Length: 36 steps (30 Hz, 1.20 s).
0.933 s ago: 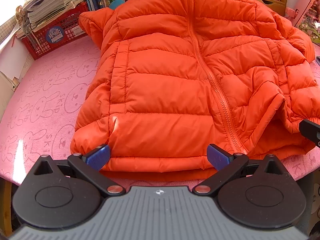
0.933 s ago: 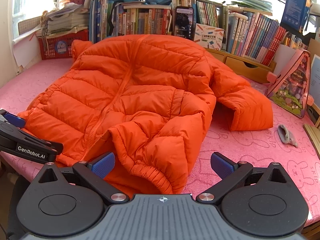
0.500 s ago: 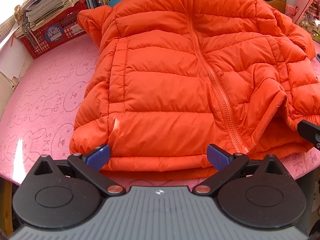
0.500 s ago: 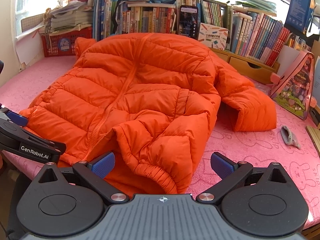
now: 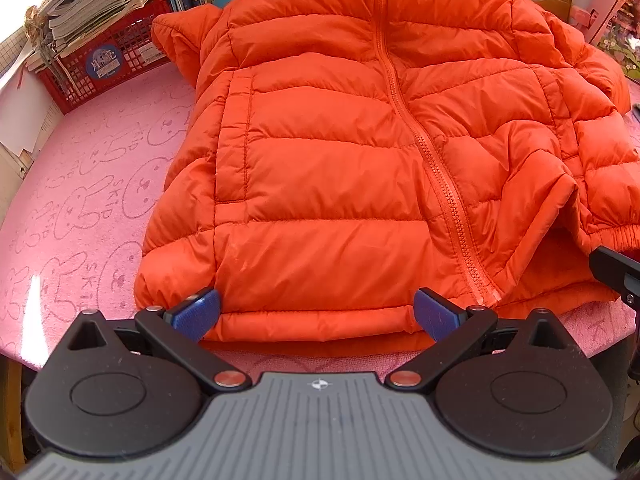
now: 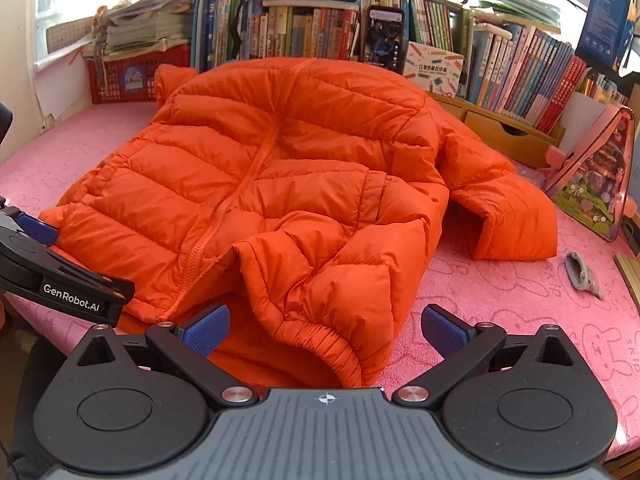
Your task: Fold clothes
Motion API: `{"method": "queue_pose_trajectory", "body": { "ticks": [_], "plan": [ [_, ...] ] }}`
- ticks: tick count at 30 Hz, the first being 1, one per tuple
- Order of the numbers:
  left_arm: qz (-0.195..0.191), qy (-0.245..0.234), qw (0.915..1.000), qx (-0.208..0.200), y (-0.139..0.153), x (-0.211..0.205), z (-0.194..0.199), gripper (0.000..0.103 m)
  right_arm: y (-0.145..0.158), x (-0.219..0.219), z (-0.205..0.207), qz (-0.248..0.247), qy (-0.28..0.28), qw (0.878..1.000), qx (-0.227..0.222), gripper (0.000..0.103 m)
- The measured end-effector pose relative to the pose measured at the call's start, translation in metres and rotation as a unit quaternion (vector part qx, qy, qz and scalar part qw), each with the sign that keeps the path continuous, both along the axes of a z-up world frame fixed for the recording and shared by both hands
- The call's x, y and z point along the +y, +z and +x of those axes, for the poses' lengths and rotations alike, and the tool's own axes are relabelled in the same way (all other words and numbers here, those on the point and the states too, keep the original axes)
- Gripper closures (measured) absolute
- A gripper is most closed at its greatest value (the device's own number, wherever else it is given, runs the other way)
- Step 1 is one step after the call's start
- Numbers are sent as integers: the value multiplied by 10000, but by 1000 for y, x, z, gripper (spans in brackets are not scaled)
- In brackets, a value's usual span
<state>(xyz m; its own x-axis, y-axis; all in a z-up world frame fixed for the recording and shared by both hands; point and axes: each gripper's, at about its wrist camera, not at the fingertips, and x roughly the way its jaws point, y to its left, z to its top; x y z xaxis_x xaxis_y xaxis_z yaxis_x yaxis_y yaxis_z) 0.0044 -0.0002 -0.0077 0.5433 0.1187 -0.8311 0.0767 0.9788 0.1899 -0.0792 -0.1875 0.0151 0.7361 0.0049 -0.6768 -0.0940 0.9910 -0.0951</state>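
Observation:
An orange puffer jacket (image 5: 352,168) (image 6: 280,184) lies front up and zipped on the pink table cover (image 5: 80,184), hem toward me. One sleeve (image 6: 344,296) is folded over the front near the hem; the other sleeve (image 6: 508,208) lies out to the right. My left gripper (image 5: 316,314) is open, its blue pads at the hem's left half. My right gripper (image 6: 325,330) is open, straddling the folded sleeve's cuff. The left gripper (image 6: 24,236) also shows at the right wrist view's left edge.
A red basket (image 5: 112,60) stacked with papers stands at the back left. Rows of books (image 6: 312,32) line the back, a wooden drawer unit (image 6: 512,136) and a pink picture board (image 6: 592,184) stand at the right. A small grey item (image 6: 582,276) lies on the cover.
Both grippers have edged forward toward the jacket's hem, so the jacket looks a little closer. Both stay open.

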Motion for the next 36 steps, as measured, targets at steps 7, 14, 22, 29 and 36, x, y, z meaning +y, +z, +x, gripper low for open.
{"method": "queue_pose_trajectory", "body": {
  "ticks": [7,14,22,29,36],
  "plan": [
    [-28,14,10000,46,-1,0,1,0,-1,1,1,-21,6,10000,28,0],
    [-56,14,9999,100,-2,1,4,0,-3,2,2,-19,26,10000,71,0],
    [-70,21,9999,141,-3,1,4,0,-4,3,3,-37,51,9999,111,0],
    [-96,3,9998,153,-3,2,4,0,-5,4,4,-46,64,9999,139,0],
    [-204,-66,9997,139,-2,6,3,0,-7,6,5,-72,57,9998,167,0]
  ]
}}
